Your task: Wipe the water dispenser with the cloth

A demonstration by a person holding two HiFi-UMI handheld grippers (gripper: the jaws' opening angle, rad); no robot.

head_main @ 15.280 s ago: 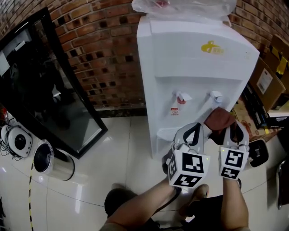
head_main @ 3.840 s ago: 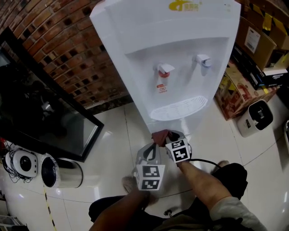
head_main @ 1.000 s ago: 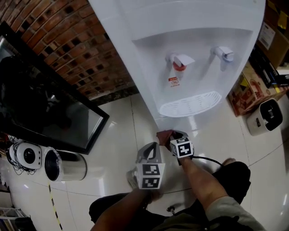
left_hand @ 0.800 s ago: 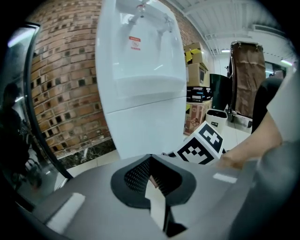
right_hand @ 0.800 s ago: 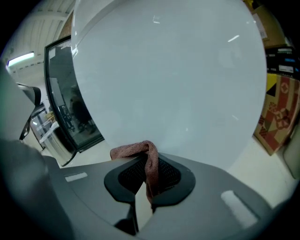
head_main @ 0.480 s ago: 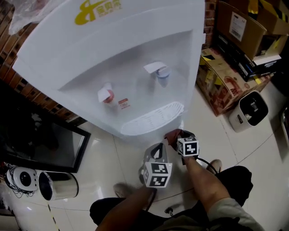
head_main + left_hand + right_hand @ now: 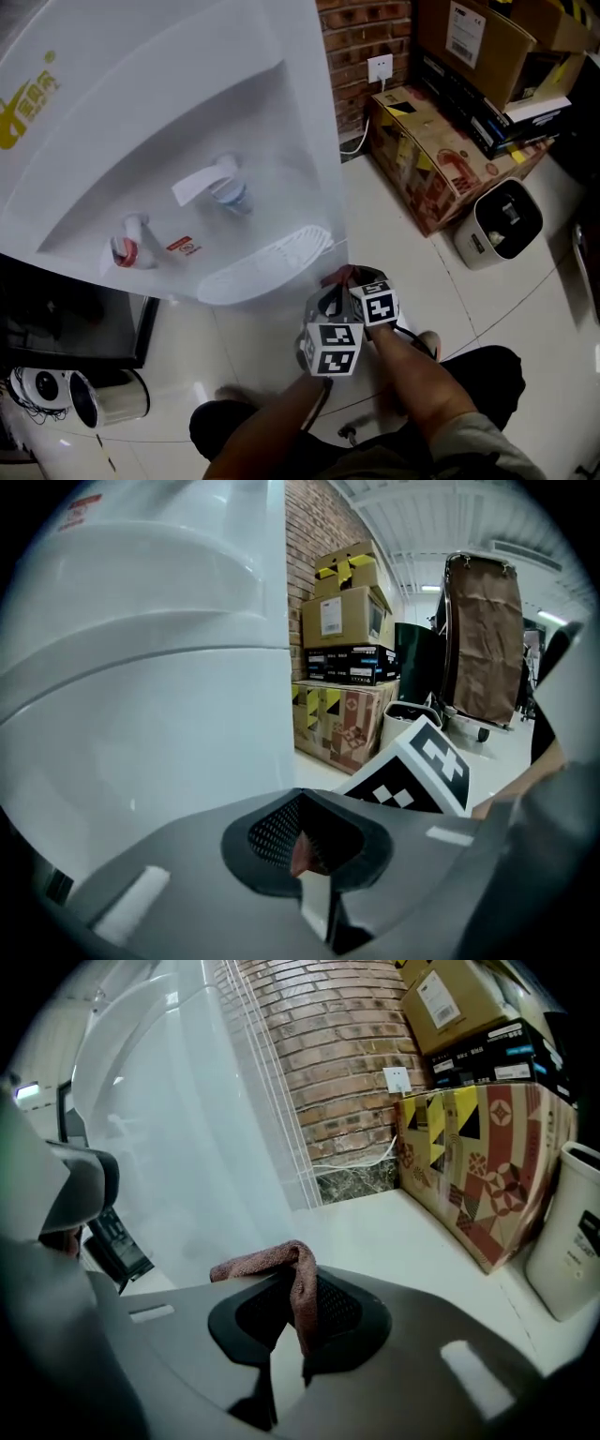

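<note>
The white water dispenser (image 7: 187, 112) fills the upper left of the head view, with a red tap (image 7: 127, 249), a blue tap (image 7: 223, 187) and a drip tray (image 7: 272, 259). My right gripper (image 7: 354, 279) is shut on a reddish-brown cloth (image 7: 336, 276) just below the dispenser's lower right corner. In the right gripper view the cloth (image 7: 258, 1262) drapes over the right gripper (image 7: 298, 1269), close to the dispenser's side (image 7: 187, 1147). My left gripper (image 7: 328, 298) sits right beside it. Its jaws (image 7: 302, 803) look shut, with a small reddish sliver at the seam that I cannot identify.
Cardboard boxes (image 7: 441, 159) stand against the brick wall at right, below a wall socket (image 7: 380, 67). A white bin-like appliance (image 7: 497, 225) sits on the tiled floor. A black glass panel (image 7: 56, 328) and a silver cylinder (image 7: 103, 398) are at lower left.
The view has swung round, so the dispenser now lies at the left. Both grippers moved along its base to the lower right corner, the left closing up beside the right. The cloth stays gripped.
</note>
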